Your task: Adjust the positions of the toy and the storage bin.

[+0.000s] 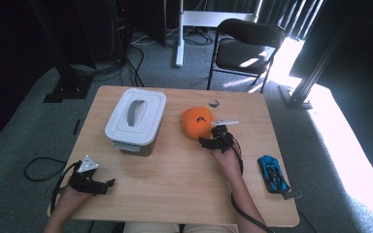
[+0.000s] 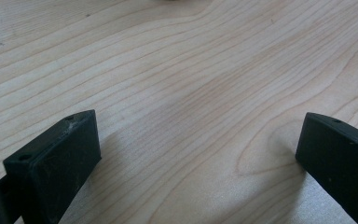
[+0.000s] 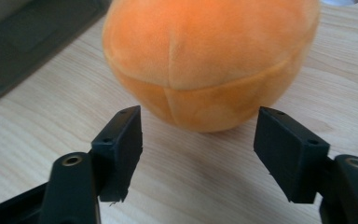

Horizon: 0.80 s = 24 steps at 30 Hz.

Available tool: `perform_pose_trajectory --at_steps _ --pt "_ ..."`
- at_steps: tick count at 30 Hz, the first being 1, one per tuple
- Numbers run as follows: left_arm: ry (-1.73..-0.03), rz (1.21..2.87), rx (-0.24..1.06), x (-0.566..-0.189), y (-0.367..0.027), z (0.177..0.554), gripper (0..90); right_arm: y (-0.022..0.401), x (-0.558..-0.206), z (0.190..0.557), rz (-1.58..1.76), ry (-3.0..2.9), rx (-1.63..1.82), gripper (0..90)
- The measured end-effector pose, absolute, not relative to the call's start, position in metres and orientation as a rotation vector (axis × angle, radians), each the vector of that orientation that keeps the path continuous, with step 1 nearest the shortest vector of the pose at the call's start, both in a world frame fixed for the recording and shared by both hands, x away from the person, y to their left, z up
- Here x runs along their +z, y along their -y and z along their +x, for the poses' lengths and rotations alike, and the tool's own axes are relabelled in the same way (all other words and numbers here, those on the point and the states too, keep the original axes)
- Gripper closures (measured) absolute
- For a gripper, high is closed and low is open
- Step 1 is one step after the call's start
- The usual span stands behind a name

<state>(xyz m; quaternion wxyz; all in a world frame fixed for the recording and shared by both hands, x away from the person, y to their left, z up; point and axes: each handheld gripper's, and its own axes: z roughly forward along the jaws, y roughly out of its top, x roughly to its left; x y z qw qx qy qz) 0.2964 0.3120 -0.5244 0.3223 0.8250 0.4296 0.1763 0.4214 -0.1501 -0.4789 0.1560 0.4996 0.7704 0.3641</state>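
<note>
While the right tool (image 1: 212, 137) sits just at the near side of the orange plush ball (image 1: 196, 122), the high view puts that ball near the middle of the counter (image 1: 175, 179), to the right of the white lidded bin (image 1: 136, 119). A blue toy car (image 1: 273, 173) lies well right of the ball, toward the near edge. The left tool (image 1: 102, 186) rests low at the near-left corner, far from the ball.

Left gripper view: left tool (image 2: 200, 158) released, jaws wide, bare wood between them.

Right gripper view: right tool (image 3: 198, 147) unclenched, jaws standing apart just short of the ball (image 3: 209, 60), nothing between the pads. The gap looks narrower than the ball's widest part, though the close angle may exaggerate this.

Judgement: step in hand is the approach to grasp. To do it well, widen the jaws, advance until the pads straddle the ball's middle, keep level with the counter, then clench gently; the plush should compress.
</note>
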Motion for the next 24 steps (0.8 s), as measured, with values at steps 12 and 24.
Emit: perform_pose_trajectory --at_steps 12,24 --pt "-1.127 2.166 0.463 -0.5244 -0.312 0.2965 0.3 0.1443 -0.4847 0.4259 1.439 -2.176 1.04 51.2" --pt "-1.127 2.167 0.463 -0.5243 -0.312 0.2965 0.3 0.1469 -0.4861 0.4235 1.42 -2.174 1.021 78.7"
